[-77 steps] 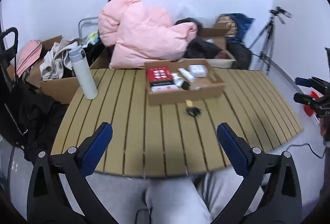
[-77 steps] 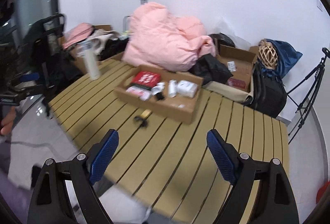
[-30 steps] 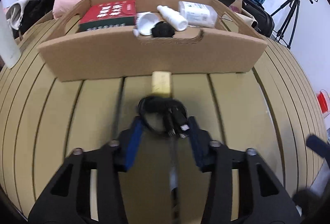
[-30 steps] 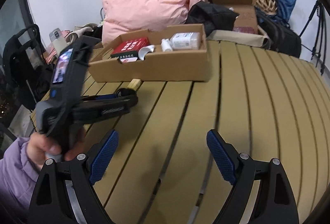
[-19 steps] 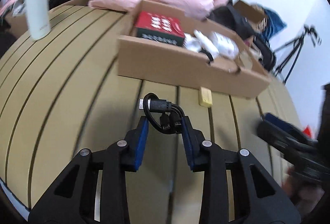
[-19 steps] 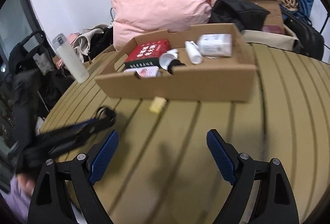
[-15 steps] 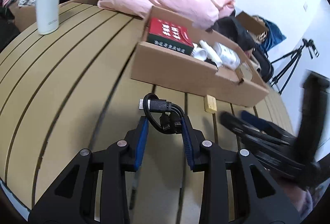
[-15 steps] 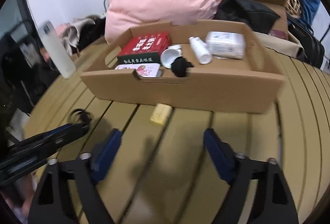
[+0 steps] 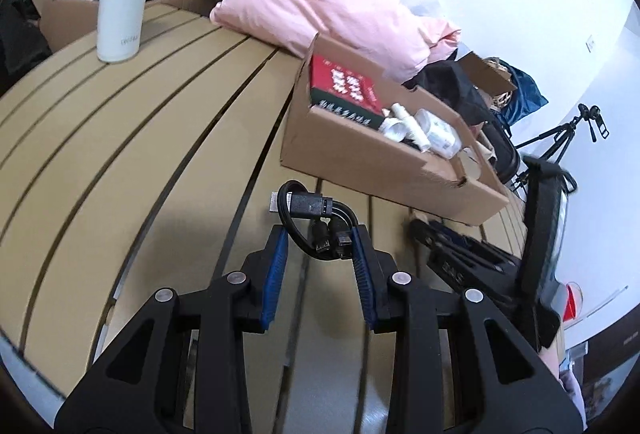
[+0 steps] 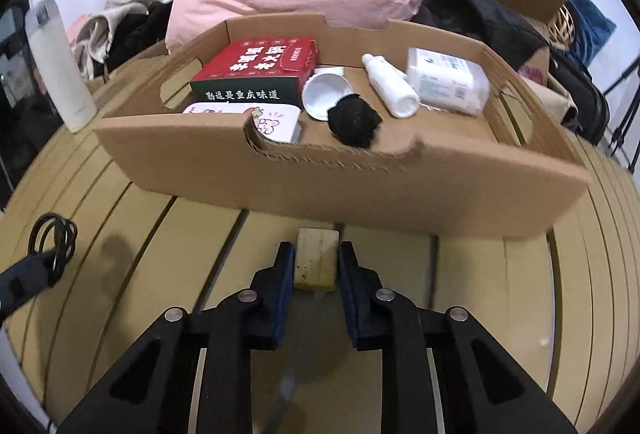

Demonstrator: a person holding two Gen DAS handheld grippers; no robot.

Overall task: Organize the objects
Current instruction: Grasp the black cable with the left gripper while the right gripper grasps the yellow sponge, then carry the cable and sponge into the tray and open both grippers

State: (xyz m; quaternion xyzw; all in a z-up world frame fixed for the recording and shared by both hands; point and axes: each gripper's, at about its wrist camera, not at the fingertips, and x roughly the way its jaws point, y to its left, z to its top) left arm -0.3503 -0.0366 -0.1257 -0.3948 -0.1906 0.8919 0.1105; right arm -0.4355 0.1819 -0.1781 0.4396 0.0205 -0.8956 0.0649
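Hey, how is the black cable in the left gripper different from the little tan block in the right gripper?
The cable is black, thin and coiled into a loop with plugs; the block is pale tan, solid and rectangular. The cable bulges out beyond the left gripper, while the block sits squarely in the right gripper, whose jaws have just been closing. Both are pinched between blue pads, over the slatted table, just outside the cardboard box.
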